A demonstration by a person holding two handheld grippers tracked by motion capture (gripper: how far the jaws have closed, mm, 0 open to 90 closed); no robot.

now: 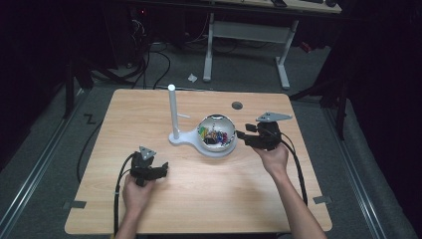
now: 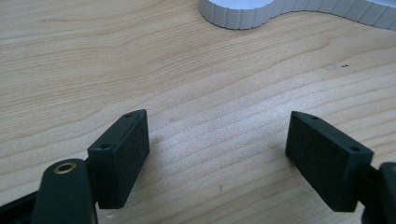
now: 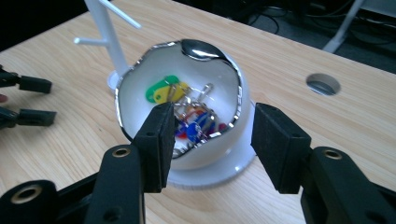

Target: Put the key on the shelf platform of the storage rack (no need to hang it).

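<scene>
Small colored key tags (image 3: 164, 89) inside white bowl (image 1: 217, 149), just beside post (image 1: 173, 112): light, slippery, tangled; best pinched by ring. Right gripper (image 3: 208, 140) at bowl rim, half open, empty. Left gripper (image 2: 217, 151) near bowl, wide open, empty.

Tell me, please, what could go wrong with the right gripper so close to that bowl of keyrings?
The right gripper hangs open at the bowl's jagged rim; a bump could tip the bowl off its white stand. The keyrings lie tangled, so picking one may drag others out. The left gripper rests open, away from the bowl.
</scene>
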